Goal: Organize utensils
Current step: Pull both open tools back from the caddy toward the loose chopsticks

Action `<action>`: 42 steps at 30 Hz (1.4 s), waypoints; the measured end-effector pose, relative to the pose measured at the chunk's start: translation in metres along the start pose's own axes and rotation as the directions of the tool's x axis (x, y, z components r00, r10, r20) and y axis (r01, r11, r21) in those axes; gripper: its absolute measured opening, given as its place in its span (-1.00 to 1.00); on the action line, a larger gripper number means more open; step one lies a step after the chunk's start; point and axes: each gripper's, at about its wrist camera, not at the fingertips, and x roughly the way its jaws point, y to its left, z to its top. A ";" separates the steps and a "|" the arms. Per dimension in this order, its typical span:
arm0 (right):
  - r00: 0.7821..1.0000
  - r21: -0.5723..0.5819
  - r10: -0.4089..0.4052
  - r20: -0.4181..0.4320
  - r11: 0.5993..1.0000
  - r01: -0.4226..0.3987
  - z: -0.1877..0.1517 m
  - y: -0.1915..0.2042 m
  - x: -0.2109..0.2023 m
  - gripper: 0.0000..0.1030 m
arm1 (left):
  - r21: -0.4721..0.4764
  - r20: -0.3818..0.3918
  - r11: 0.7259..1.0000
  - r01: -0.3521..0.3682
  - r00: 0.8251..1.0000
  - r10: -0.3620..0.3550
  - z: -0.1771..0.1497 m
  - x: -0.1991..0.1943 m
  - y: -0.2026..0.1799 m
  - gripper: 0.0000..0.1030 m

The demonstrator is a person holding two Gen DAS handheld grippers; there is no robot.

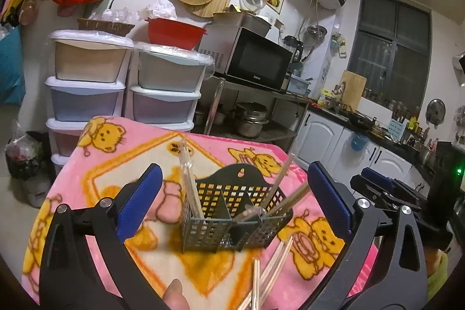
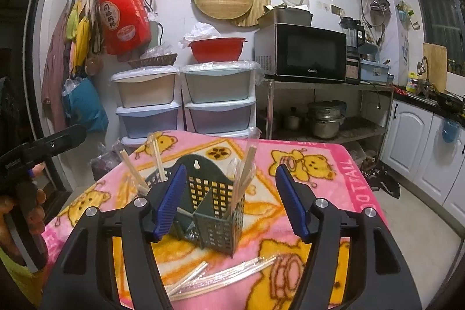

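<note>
A dark green perforated utensil holder point(image 1: 232, 214) with divided compartments stands on a pink bear-print blanket point(image 1: 122, 164). Wrapped chopsticks point(image 1: 189, 182) stand upright in its compartments. More wrapped chopsticks point(image 1: 270, 275) lie loose on the blanket in front of it. My left gripper point(image 1: 232, 211) is open and empty, its blue pads either side of the holder in view. In the right wrist view the holder point(image 2: 215, 211) sits between the pads of my open, empty right gripper point(image 2: 232, 202). Loose chopsticks point(image 2: 223, 275) lie below it.
Stacked plastic drawers point(image 2: 186, 103) stand behind the table. A microwave point(image 2: 305, 51) sits on a metal rack with pots point(image 2: 325, 118) beneath. White kitchen cabinets point(image 2: 418, 141) run along the right. The right gripper's body point(image 1: 407, 193) shows at the right of the left wrist view.
</note>
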 end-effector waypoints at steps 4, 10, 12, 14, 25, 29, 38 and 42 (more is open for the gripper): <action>1.000 0.005 0.002 -0.017 1.000 -0.001 -0.008 0.002 -0.003 0.19 | 0.001 -0.012 1.000 -0.001 1.000 0.001 -0.007 -0.002 0.001 0.79; 0.999 0.006 0.005 -0.054 1.000 -0.004 -0.024 0.005 -0.005 0.19 | -0.002 -0.040 1.000 -0.002 0.999 0.002 -0.021 -0.005 0.003 0.79; 0.998 0.008 0.006 -0.067 1.000 -0.005 -0.028 0.006 -0.005 0.19 | 0.000 -0.050 1.000 -0.003 0.999 0.003 -0.025 -0.005 0.003 0.79; 0.997 0.009 0.005 -0.075 1.000 -0.004 -0.032 0.006 -0.005 0.19 | 0.000 -0.060 1.000 -0.004 0.998 0.004 -0.030 -0.006 0.003 0.79; 0.991 0.015 0.008 -0.131 1.000 -0.006 -0.052 0.003 -0.004 0.19 | 0.011 -0.135 1.000 0.005 0.991 -0.004 -0.056 -0.002 0.000 0.79; 0.986 0.023 0.015 -0.166 1.000 -0.012 -0.064 0.001 -0.004 0.19 | 0.023 -0.167 0.999 0.022 0.986 -0.018 -0.066 0.003 -0.004 0.79; 0.973 0.032 0.040 -0.229 0.999 -0.034 -0.087 0.000 -0.005 0.19 | 0.059 -0.252 0.997 0.053 0.967 -0.037 -0.088 0.023 -0.016 0.79; 0.967 0.029 0.050 -0.250 0.999 -0.044 -0.095 0.002 -0.006 0.18 | 0.065 -0.302 0.995 0.072 0.952 -0.049 -0.098 0.036 -0.021 0.78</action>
